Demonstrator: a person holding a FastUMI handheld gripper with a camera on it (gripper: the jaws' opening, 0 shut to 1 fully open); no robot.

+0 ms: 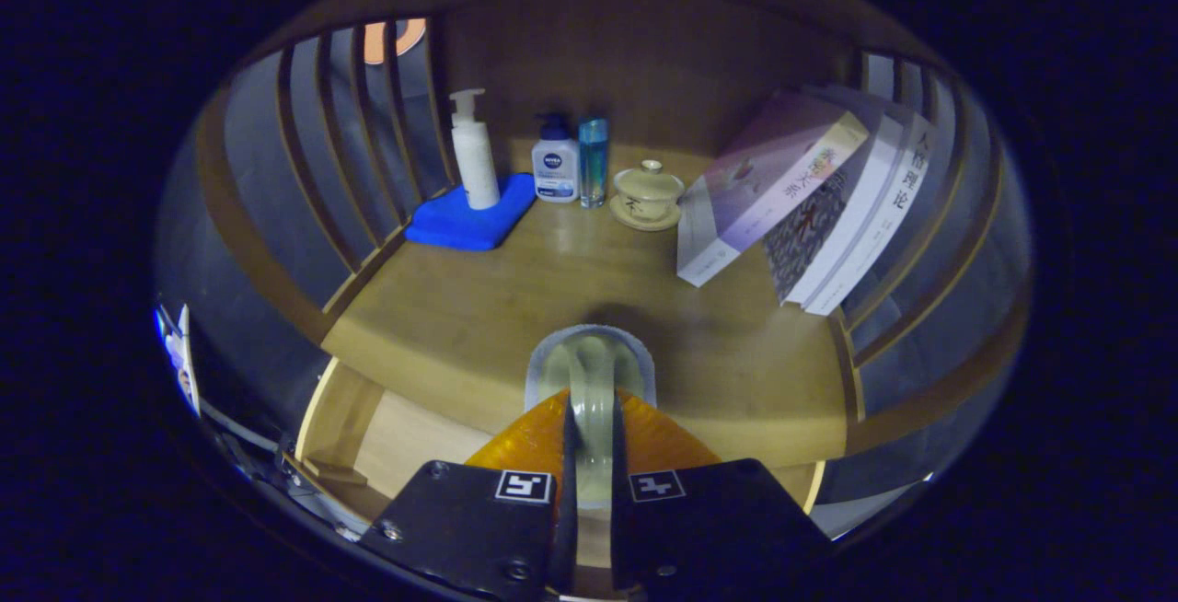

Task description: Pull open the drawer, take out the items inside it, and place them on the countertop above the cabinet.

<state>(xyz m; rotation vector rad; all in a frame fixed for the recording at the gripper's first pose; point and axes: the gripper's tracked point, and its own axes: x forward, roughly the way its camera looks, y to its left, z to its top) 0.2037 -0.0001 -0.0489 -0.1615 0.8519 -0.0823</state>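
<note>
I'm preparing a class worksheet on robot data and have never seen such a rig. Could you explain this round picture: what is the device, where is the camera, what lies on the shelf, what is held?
The camera rides on a hand-held gripper that a person carries, looking forward along its two fingers, orange with black mounts. They are closed on a pale cup by its handle, over the wooden countertop. Below lies the open drawer. Beyond stand a white pump bottle on a blue cloth, a smaller pump bottle, a blue tube, a lidded tea bowl and leaning books.
</note>
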